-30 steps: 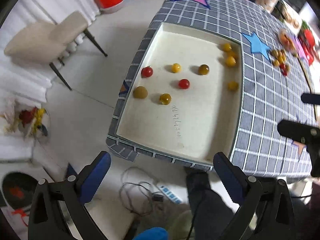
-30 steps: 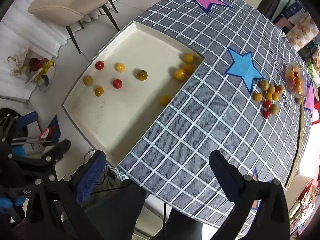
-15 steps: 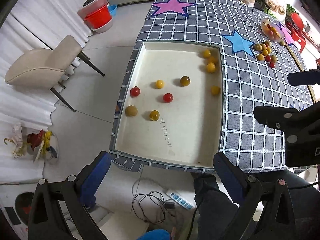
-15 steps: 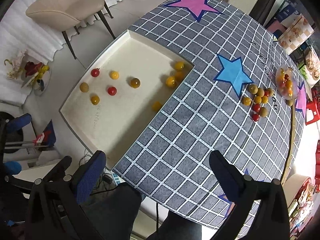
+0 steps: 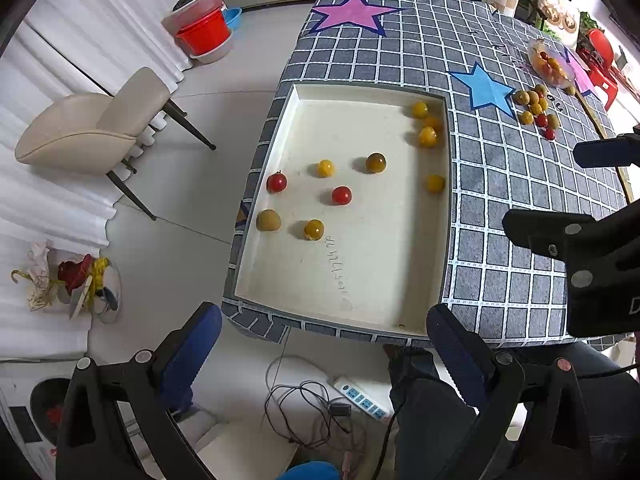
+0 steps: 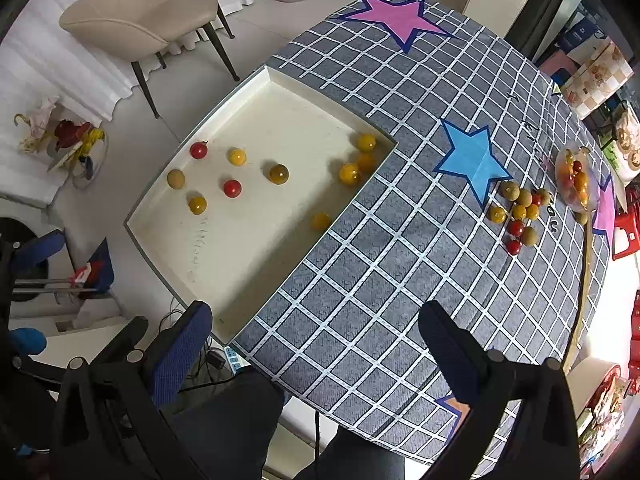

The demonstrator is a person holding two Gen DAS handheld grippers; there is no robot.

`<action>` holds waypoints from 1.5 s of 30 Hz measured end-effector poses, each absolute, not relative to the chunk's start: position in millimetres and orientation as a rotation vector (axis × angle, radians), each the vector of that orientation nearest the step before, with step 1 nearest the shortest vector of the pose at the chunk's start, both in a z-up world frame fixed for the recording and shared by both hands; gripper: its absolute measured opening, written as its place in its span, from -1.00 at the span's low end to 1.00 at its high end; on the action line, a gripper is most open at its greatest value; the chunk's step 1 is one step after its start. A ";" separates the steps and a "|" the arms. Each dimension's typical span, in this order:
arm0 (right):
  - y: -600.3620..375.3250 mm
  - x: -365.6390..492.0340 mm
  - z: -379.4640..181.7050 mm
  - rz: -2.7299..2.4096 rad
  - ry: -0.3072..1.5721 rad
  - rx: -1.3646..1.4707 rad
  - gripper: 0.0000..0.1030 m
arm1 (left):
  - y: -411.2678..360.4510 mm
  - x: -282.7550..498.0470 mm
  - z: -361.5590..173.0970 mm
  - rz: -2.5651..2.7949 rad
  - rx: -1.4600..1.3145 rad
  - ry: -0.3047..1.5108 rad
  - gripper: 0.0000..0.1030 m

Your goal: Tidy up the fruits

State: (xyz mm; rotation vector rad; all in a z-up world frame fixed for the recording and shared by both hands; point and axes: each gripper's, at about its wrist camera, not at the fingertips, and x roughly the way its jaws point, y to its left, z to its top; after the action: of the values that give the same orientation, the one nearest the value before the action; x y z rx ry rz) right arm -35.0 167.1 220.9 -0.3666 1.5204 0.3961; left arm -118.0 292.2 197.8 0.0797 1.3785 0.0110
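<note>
A cream tray (image 5: pixel 372 292) (image 6: pixel 240 268) is sunk into the grey checked table and holds several red, yellow and olive cherry tomatoes, among them a red one (image 5: pixel 341 195) (image 6: pixel 232 188). A loose pile of tomatoes (image 5: pixel 536 110) (image 6: pixel 518 212) lies on the cloth past the blue star (image 5: pixel 484 88) (image 6: pixel 472 160), beside a clear bag of fruit (image 5: pixel 552 65) (image 6: pixel 576 180). My left gripper (image 5: pixel 320 344) hangs open and empty high above the tray's near edge. Over the table's near edge, my right gripper (image 6: pixel 316 340) is open and empty too.
A beige chair (image 5: pixel 100 128) (image 6: pixel 144 20) stands on the floor left of the table, with red basins (image 5: pixel 204 34) behind it. A power strip and cables (image 5: pixel 360 396) lie on the floor under the near edge. A pink star (image 5: pixel 352 14) marks the table's far end.
Both grippers have risen and pulled back, so more of the table and floor shows. The right gripper now reaches further into the left wrist view. The tomatoes have not moved.
</note>
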 end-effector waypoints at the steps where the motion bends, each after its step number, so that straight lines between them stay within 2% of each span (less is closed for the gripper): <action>1: 167.4 -35.2 220.5 0.398 1.521 -0.369 1.00 | 291.6 -117.8 197.3 0.011 0.076 1.380 1.00; 45: 175.8 -33.8 215.7 0.400 1.532 -0.364 1.00 | 288.6 -113.3 190.9 -0.003 0.082 1.392 1.00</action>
State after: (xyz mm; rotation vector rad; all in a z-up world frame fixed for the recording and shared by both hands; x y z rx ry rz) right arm -33.8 175.8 215.7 -0.3639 1.5318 0.4005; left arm -113.3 288.6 190.9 0.0821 1.3920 -0.0033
